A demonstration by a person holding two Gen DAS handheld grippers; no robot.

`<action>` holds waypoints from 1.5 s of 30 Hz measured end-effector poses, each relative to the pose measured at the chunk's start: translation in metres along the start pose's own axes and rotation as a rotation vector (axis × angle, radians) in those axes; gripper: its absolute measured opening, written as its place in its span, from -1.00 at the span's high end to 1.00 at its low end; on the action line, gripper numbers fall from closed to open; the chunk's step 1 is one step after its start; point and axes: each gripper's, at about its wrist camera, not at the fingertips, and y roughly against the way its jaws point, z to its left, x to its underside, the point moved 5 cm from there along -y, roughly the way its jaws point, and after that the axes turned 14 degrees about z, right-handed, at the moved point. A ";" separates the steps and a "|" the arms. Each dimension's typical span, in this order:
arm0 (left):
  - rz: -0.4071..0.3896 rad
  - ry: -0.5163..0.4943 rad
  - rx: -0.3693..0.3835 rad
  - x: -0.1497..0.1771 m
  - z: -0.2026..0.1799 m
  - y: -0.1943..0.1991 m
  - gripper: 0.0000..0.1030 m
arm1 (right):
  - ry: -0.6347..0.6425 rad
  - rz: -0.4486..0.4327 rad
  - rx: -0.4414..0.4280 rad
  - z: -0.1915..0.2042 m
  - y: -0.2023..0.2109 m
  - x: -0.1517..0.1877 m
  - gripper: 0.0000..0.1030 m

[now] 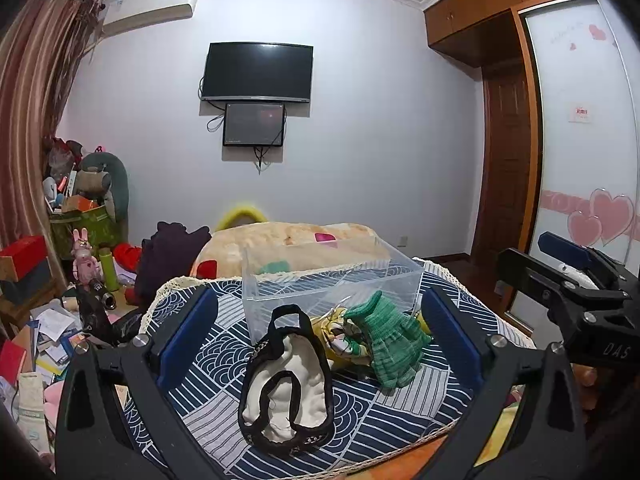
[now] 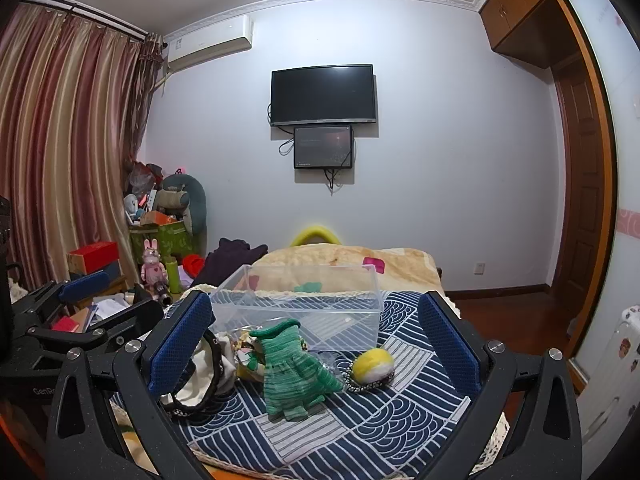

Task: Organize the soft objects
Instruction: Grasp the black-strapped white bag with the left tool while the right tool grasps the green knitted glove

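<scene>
On the blue patterned cloth (image 1: 224, 412) lie a white pouch with black trim (image 1: 286, 376), a green knitted glove (image 1: 390, 340) and a small yellow-wrapped item (image 1: 334, 330) between them. The glove (image 2: 294, 368), the pouch (image 2: 204, 372) and a yellow-white fuzzy ball on a bead chain (image 2: 374, 364) show in the right wrist view. A clear plastic bin (image 1: 328, 280) (image 2: 300, 304) stands empty just behind them. My left gripper (image 1: 320, 344) is open, with the pouch and glove between its blue pads. My right gripper (image 2: 316, 344) is open around the glove and ball, and it shows at the right of the left wrist view (image 1: 568, 272).
A beige blanket (image 1: 288, 240) lies behind the bin. A cluttered desk with a pink rabbit figure (image 1: 84, 260), boxes and papers stands at left. A TV (image 1: 256, 72) hangs on the far wall. A wooden door and wardrobe (image 1: 504, 160) are at right.
</scene>
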 end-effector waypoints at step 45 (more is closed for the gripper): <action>0.375 0.143 0.105 0.080 0.055 -0.121 0.12 | -0.052 0.403 -0.117 -0.002 -0.112 0.068 0.32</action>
